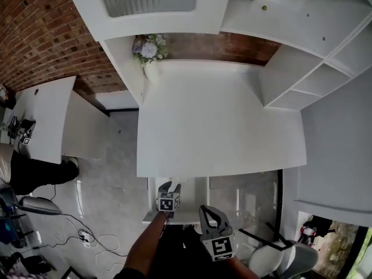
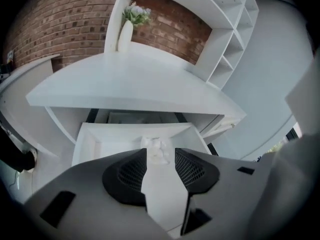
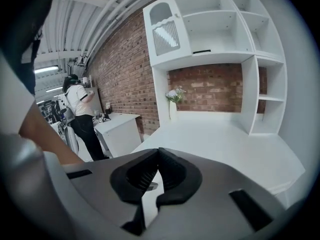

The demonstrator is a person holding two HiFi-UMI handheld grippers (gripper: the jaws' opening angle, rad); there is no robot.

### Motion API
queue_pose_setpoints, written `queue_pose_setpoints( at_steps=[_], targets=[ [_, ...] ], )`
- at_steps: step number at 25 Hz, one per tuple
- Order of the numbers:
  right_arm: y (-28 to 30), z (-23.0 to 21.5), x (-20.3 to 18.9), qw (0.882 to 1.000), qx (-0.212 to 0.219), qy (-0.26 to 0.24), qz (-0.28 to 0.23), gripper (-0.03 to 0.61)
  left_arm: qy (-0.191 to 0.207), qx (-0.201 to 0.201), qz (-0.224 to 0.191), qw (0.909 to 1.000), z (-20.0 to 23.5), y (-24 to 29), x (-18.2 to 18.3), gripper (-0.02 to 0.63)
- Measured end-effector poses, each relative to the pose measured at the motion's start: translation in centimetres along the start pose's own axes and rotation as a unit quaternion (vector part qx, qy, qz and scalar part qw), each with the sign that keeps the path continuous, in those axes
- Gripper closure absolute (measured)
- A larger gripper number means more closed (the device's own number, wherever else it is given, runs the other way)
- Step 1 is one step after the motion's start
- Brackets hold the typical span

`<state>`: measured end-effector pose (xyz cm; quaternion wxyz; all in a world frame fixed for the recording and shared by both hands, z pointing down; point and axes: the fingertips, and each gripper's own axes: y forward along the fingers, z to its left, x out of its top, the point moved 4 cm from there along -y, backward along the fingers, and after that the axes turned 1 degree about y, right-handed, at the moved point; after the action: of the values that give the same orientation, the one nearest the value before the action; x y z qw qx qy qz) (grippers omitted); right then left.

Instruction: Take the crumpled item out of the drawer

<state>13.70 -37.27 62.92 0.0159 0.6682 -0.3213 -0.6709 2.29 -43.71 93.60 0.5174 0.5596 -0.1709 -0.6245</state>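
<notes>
A white drawer [image 2: 89,140] stands pulled out under the front edge of the white desk [image 2: 140,81]. A small crumpled white item [image 2: 156,147] lies on the drawer's floor. My left gripper [image 2: 160,156] hovers over the drawer [image 1: 152,197] with its jaws open; the crumpled item sits just beyond the tips, in line with the gap, and the pads do not press on it. In the head view the left gripper [image 1: 170,186] is above the drawer. My right gripper [image 1: 205,210] hangs lower right of it, away from the drawer. The right gripper [image 3: 158,152] is shut on nothing.
A vase of flowers [image 1: 150,52] stands at the desk's back left. Open shelves [image 1: 314,74] rise on the right. A side table [image 1: 40,115] is at left, cables [image 1: 87,237] lie on the floor, a chair [image 1: 279,256] sits at lower right. A person [image 3: 80,115] stands far left.
</notes>
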Motion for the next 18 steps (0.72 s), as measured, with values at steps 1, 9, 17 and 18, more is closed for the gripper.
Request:
queue_pose_setpoints(
  at_steps=[1,9,17,18],
  targets=[
    [0.3,-0.2,-0.4,1.0,0.0,0.002,0.004,0.568,-0.008,0.001,0.005,1.0,0.5,1.0,-0.2,0.42],
    [1.8,-2.0,-3.6,0.999,-0.007,0.014,0.034,0.568,-0.021,0.037,0.059,0.9973,3.3,6.3,-2.7,0.413],
    [2.5,-2.6,-5.8,0.998,-0.021,0.031,0.056,0.568,-0.035,0.025,0.052,0.9977,3.7,9.0,-2.7,0.41],
    [2.4,-2.7,-5.9,0.998,-0.022,0.03,0.057,0.568,-0.037,0.024,0.056,0.9975,3.6,9.3,-2.7,0.41]
  ],
)
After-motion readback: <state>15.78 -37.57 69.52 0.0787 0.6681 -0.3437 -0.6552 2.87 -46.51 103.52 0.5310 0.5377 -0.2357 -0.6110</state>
